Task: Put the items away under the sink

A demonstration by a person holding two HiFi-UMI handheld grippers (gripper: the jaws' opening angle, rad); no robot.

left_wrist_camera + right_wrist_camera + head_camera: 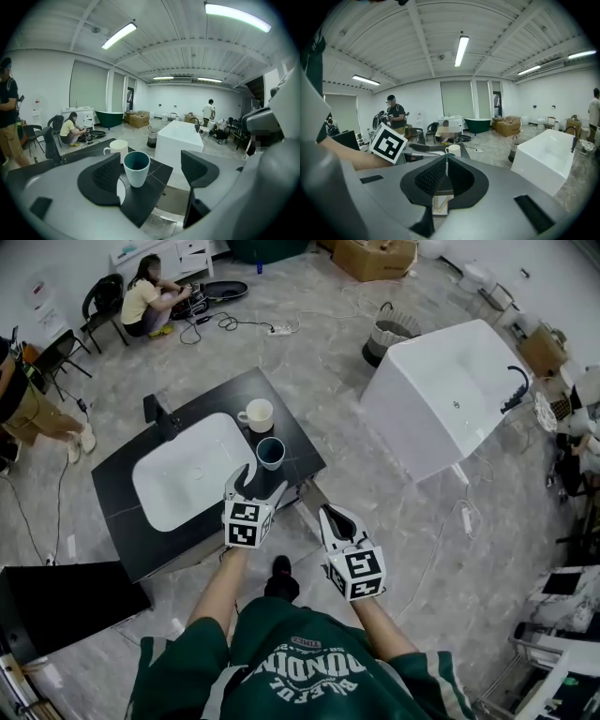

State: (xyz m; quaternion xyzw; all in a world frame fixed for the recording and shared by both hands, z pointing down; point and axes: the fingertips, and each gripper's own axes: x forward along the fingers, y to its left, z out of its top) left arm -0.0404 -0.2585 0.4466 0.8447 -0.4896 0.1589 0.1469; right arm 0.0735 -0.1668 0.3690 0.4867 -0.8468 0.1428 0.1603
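A teal cup (pixel 270 453) stands upright near the front right corner of the black counter (pixel 122 521), beside the white sink basin (pixel 183 474). A white mug (pixel 258 414) stands just behind it. My left gripper (pixel 258 482) is open, its tips close in front of the teal cup (pixel 136 168). In the left gripper view the cup sits just ahead, nearer the left pad (pixel 105 178), and neither pad touches it. The white mug (pixel 117 149) shows behind. My right gripper (pixel 336 518) hovers off the counter's front right corner. The right gripper (pixel 446 161) is shut with nothing in it.
A black faucet (pixel 159 413) stands at the basin's far left. A white bathtub (pixel 450 399) stands on the floor to the right, a basket (pixel 389 334) behind it. A dark box (pixel 56 601) lies at the lower left. One person crouches (pixel 145 301) far back, and cables trail nearby.
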